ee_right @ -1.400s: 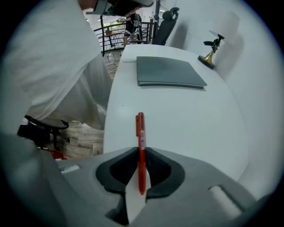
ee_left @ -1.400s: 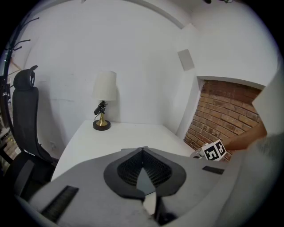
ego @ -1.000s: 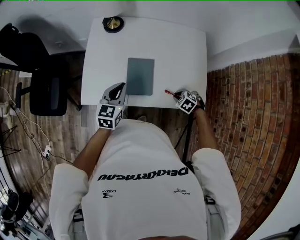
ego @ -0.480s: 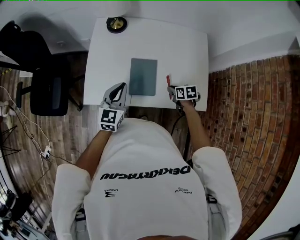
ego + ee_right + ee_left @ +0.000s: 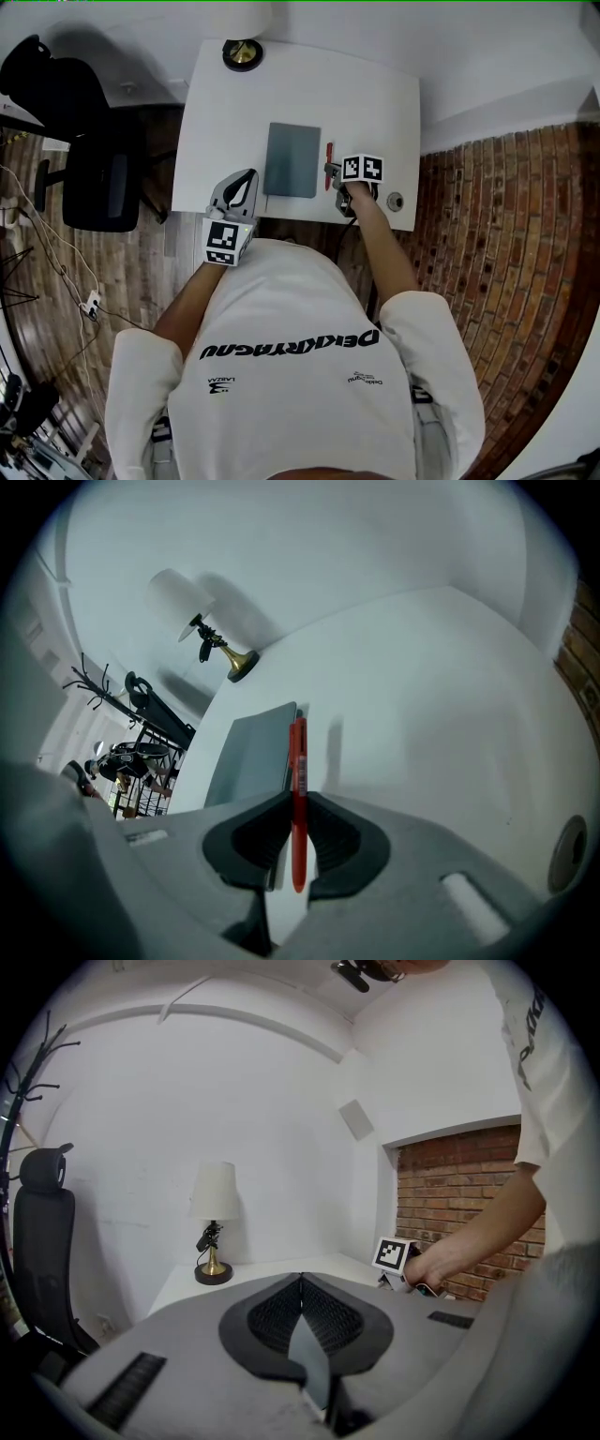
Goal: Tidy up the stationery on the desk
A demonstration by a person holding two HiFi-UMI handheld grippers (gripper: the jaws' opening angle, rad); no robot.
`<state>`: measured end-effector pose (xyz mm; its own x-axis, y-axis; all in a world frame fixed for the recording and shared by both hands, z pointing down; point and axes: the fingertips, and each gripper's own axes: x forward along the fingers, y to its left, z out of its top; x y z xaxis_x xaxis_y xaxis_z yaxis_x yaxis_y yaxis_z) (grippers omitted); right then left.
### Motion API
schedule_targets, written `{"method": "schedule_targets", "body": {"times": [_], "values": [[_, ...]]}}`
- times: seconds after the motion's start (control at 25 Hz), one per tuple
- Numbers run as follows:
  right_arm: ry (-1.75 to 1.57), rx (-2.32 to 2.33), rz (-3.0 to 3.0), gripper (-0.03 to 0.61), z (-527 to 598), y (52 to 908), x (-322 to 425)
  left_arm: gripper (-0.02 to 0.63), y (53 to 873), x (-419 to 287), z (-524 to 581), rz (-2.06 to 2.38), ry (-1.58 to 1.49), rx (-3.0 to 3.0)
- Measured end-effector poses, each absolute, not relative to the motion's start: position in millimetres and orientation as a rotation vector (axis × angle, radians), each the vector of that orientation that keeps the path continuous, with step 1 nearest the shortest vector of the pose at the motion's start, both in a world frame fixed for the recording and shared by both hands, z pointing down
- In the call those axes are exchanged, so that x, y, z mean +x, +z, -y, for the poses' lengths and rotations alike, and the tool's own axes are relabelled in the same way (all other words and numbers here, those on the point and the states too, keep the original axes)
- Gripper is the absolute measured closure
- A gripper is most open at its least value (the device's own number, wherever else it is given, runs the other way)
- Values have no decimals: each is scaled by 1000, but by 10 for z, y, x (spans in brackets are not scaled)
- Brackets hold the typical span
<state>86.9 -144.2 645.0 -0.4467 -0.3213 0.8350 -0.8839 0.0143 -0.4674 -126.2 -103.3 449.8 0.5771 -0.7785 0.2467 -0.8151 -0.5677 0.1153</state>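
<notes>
A red pen point(image 5: 297, 789) is clamped between the jaws of my right gripper point(image 5: 292, 832), pointing away from me over the white desk point(image 5: 375, 103). In the head view the pen point(image 5: 329, 165) hangs just right of a grey notebook point(image 5: 292, 159), with the right gripper point(image 5: 335, 175) near the desk's front edge. The notebook point(image 5: 251, 752) lies flat to the pen's left. My left gripper point(image 5: 243, 187) is at the desk's front left corner, jaws closed together with nothing between them point(image 5: 302, 1307).
A brass lamp point(image 5: 243, 53) stands at the desk's far left corner. A round cable hole point(image 5: 395, 201) is in the desk's front right. A black office chair point(image 5: 80, 141) stands left of the desk. A brick wall point(image 5: 506, 244) runs on the right.
My right gripper has carried the red pen left and forward, from the desk's front right edge to just beside the notebook; the pen now points away from me. The left gripper has barely moved.
</notes>
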Motion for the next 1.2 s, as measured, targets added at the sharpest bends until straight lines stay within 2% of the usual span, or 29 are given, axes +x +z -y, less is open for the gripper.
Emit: {"method": "schedule_targets", "body": {"times": [0.96, 1.2], "values": [[1554, 1254, 1594, 525, 1532, 6688, 750, 615, 4677, -1299, 1069, 1303, 311, 2563], [1562, 1287, 1587, 497, 1535, 6670, 764, 615, 4670, -1291, 1062, 1297, 306, 2564]]}}
